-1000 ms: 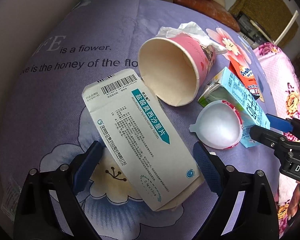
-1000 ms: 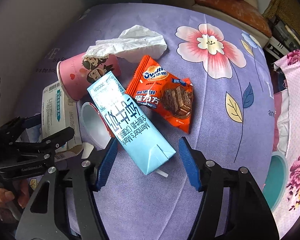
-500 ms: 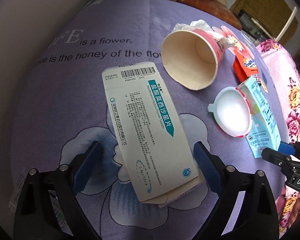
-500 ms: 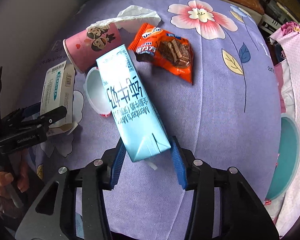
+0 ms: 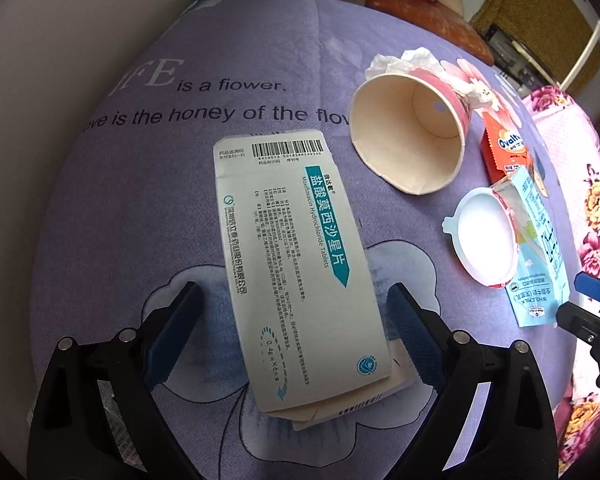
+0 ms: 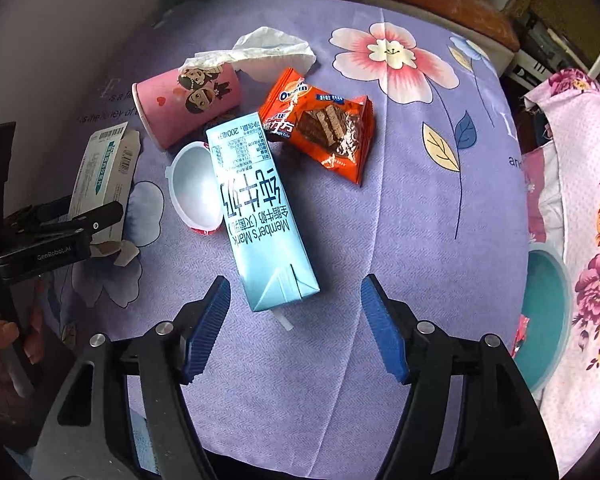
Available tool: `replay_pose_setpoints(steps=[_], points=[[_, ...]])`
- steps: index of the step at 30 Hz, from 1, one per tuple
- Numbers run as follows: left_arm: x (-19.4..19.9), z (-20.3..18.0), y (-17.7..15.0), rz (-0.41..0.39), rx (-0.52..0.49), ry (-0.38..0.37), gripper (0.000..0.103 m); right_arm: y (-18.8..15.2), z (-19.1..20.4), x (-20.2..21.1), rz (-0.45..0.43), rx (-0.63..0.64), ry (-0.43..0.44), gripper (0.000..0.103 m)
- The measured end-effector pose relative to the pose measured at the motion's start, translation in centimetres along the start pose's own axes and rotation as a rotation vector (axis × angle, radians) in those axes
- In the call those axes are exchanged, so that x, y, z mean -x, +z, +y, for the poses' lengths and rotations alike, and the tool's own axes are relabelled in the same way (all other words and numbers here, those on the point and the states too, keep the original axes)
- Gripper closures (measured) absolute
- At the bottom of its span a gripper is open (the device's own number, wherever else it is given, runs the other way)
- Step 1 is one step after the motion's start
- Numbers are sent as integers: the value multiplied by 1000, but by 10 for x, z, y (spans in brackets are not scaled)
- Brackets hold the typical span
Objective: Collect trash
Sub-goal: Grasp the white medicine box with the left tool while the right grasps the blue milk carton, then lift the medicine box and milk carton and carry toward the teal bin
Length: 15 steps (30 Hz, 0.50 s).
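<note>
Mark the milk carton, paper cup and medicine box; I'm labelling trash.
milk carton (image 6: 260, 216), right wrist view, printed blue face.
paper cup (image 6: 188, 100), right wrist view, pink side.
medicine box (image 5: 296, 272), left wrist view, top panel.

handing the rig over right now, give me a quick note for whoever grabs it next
Left gripper: open, straddling the near part of the medicine box, not closed on it.
Right gripper: open, empty, just short of the milk carton.
On the purple cloth: pink paper cup on its side, crumpled tissue behind it, Ovaltine wrapper, white plastic lid against the carton.
Done: nothing collected that I can see.
Left: all six pieces. A teal bin at the right edge is possibly the destination.
</note>
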State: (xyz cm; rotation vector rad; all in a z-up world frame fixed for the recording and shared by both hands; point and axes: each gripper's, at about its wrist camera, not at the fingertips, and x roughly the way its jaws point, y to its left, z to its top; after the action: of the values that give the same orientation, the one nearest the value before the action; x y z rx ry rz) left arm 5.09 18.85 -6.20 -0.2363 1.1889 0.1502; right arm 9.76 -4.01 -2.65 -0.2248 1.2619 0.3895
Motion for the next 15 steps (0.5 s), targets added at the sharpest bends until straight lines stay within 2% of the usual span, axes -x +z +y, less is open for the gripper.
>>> replay_pose_setpoints(steps=[4,6,8,12,15], points=[[-4,-8,8,-10,-28,1,13,18,8,-5,3,39,-17,38],[-2,-13,9,-37,-58,28,36,23,12,-12,11,59,-35,38],[-2,-13,12,-42,-60,2,37,28,16,-18,19,73,-50,40],[-1,-2,11,-45,-40,-38,37,33,22,-27,30,91,-51,64],[-1,-2,12,-37,-52,-84,37,35,29,-32,32,106,-41,66]])
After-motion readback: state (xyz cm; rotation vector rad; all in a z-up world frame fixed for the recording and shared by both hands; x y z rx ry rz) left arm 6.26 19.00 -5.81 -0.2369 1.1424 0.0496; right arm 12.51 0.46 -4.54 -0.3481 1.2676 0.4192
